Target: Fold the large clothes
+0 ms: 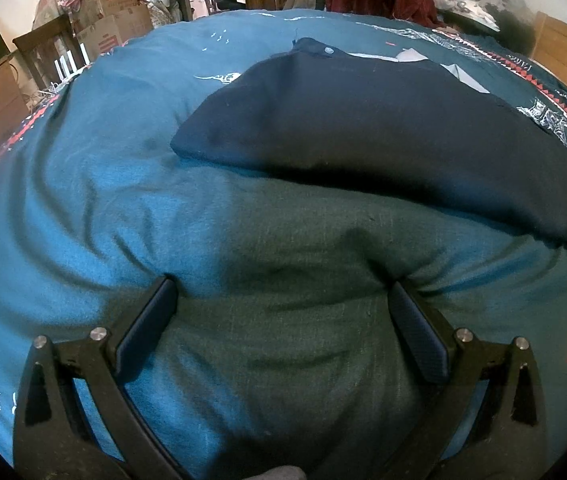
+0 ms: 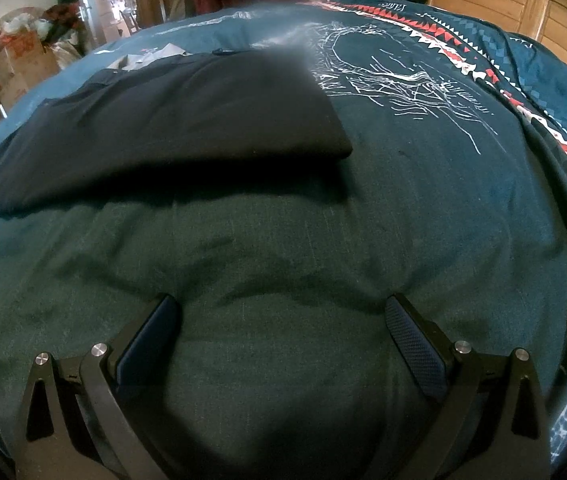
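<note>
Two wrist views look low across a bed covered by a teal bedspread [image 1: 83,184] printed with white line drawings and a red and white zigzag border.

In the left wrist view, the left gripper [image 1: 283,292] fills the bottom of the frame. Its two fingers are spread wide, with nothing between them, and their tips press into the bedspread, which puckers around them. The folded dark navy garment [image 1: 363,120] lies flat on the bedspread in the upper middle and right of the frame, apart from the gripper. A small light button [image 1: 328,51] shows at its far edge. Cardboard boxes [image 1: 111,12] are stacked in the upper left corner.

In the right wrist view, the right gripper [image 2: 283,308] also sits at the bottom, fingers wide apart and empty, tips pressing into the bedspread [image 2: 423,160]. The navy garment [image 2: 187,116] lies in the upper left of the frame, beyond the gripper. A wooden cabinet [image 2: 523,4] stands in the upper right corner.
</note>
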Demonstrator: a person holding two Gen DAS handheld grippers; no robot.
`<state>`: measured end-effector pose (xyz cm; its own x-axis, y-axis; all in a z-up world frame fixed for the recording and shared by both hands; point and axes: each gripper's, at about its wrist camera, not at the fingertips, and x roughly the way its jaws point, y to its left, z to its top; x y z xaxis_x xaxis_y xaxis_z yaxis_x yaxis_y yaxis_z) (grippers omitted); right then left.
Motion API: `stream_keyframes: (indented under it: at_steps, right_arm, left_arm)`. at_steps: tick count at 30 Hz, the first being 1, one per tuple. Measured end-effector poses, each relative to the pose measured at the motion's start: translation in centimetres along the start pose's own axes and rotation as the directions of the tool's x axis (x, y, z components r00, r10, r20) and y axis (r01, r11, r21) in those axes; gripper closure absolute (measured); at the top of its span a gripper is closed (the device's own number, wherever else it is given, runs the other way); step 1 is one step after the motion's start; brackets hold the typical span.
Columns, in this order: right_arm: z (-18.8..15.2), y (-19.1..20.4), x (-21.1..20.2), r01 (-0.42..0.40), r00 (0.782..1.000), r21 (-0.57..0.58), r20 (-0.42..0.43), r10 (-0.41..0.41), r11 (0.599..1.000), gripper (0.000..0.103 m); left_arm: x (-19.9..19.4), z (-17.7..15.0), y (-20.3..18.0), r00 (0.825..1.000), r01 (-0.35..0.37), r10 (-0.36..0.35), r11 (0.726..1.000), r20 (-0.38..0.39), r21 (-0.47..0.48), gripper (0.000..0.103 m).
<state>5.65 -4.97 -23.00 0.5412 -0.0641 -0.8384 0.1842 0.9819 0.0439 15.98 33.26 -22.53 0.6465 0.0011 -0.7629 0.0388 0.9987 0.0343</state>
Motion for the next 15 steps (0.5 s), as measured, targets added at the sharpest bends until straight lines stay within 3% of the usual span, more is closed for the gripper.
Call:
stream_keyframes:
  at_steps: [15]
  right_arm:
    - [-0.03, 0.03, 0.07, -0.005, 1.000, 0.003, 0.001, 0.005, 1.000, 0.000]
  left_arm:
    - [0.01, 0.01, -0.01, 1.000, -0.001, 0.001, 1.000, -0.001, -0.001, 0.000]
